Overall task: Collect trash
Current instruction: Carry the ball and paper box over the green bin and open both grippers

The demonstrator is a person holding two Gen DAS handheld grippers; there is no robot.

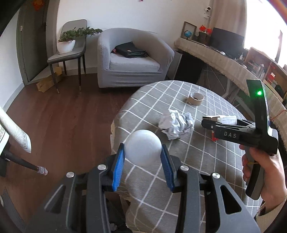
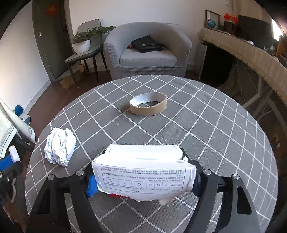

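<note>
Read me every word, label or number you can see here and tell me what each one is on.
"DAS": white letters on the side of the right hand-held gripper.
Printed table with rows of characters and circles on the white carton between that gripper's jaws: too small and blurred to read.
Red decoration on the door: unreadable.

Left gripper (image 1: 143, 157) near, blue pads (image 1: 118, 168) closed on a white ball (image 1: 143, 147) at the near left edge of a round table (image 1: 179, 161) with grey checked cloth. Crumpled paper (image 1: 176, 124) mid-table; cardboard ring (image 1: 195, 98) farther. Right gripper (image 1: 208, 123), held by a hand (image 1: 260, 172), over a printed box (image 1: 226, 119). Grey armchair (image 1: 132, 59) far.
</note>
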